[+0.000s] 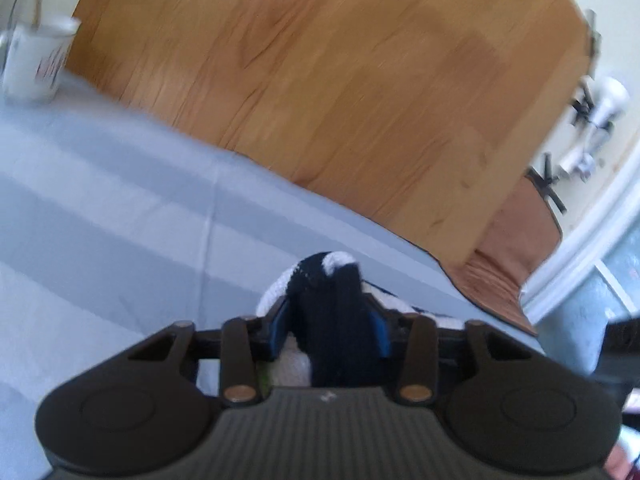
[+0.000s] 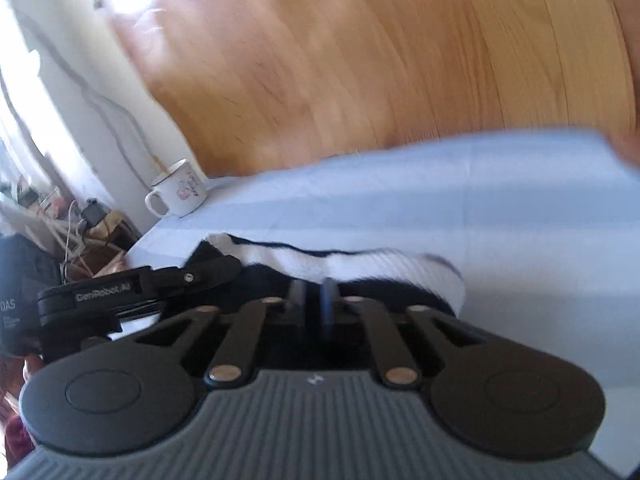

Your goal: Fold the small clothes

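Observation:
A small black-and-white knitted garment lies stretched across a pale blue cloth. In the left wrist view my left gripper is shut on a bunched black-and-white end of the garment, which fills the gap between the blue pads. In the right wrist view my right gripper is shut on the garment's near dark edge. The left gripper's body shows at the garment's left end. Both views are blurred.
A white mug with a pink print stands at the cloth's far left corner; it also shows in the left wrist view. Wooden floor lies beyond the cloth's edge. Clutter and cables sit by the wall.

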Available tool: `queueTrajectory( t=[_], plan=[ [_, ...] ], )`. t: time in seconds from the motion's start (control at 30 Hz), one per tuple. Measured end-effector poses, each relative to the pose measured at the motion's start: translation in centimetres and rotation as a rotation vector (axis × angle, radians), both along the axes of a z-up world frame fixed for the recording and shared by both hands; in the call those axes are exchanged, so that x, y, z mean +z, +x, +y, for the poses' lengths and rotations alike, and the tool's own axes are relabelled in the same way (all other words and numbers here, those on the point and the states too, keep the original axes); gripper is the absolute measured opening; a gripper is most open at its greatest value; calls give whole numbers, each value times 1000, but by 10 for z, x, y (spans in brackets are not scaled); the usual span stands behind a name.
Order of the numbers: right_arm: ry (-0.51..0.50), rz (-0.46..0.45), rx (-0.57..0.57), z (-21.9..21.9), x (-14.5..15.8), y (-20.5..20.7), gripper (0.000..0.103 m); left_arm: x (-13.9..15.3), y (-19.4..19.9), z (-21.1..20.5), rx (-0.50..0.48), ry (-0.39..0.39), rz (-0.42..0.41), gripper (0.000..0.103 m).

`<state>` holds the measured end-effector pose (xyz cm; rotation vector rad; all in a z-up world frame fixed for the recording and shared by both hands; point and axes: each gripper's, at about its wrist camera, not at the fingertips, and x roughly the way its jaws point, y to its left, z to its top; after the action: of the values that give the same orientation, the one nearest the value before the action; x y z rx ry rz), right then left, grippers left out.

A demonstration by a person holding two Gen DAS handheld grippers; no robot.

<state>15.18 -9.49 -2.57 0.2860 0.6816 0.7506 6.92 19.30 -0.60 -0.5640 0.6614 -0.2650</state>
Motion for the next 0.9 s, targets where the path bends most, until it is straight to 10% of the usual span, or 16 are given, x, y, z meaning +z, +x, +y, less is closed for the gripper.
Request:
queueTrajectory(
  t=[0.2, 0.37, 0.9],
  plan=[
    [109, 71, -14, -14, 3, -6, 6, 4, -6, 10, -7, -46, -21, 49],
    [262, 33, -82, -50, 6, -40, 70, 24, -36, 23, 100, -31, -160, 102],
    [241, 238, -7, -66, -36, -56, 72, 2, -37, 20, -162, -9, 41, 103]
  ],
)
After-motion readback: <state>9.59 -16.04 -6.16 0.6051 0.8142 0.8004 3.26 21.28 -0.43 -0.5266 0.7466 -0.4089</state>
